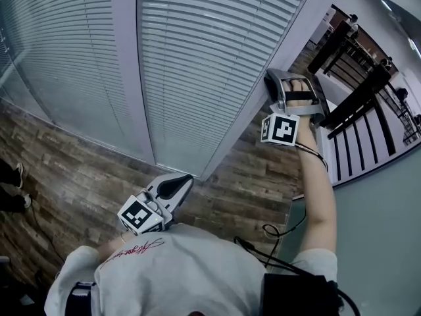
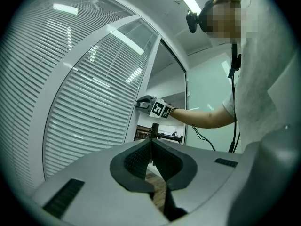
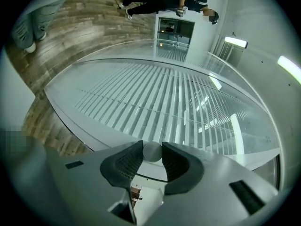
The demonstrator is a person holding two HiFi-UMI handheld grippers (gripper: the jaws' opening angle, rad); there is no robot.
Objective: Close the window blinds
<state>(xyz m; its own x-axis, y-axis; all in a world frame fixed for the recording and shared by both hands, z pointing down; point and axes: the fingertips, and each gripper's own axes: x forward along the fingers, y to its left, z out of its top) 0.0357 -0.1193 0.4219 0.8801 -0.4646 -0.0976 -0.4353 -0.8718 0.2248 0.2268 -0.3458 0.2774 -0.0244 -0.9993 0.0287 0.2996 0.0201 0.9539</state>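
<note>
Left gripper (image 2: 151,145) held low, jaws pressed together, empty. Right gripper (image 3: 152,149) jaws clamped on small round knob (image 3: 152,153) at frame (image 1: 260,104) edge beside blinds (image 1: 197,64); knob judged rigid, smooth, slip-prone: best pinched across sides

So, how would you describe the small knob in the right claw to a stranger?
Start at the big white slatted blinds. Follow their pale frame to the side where the right claw reaches. The knob sits gripped in that claw: small, round, pale grey, unlike the straight slats.
</note>
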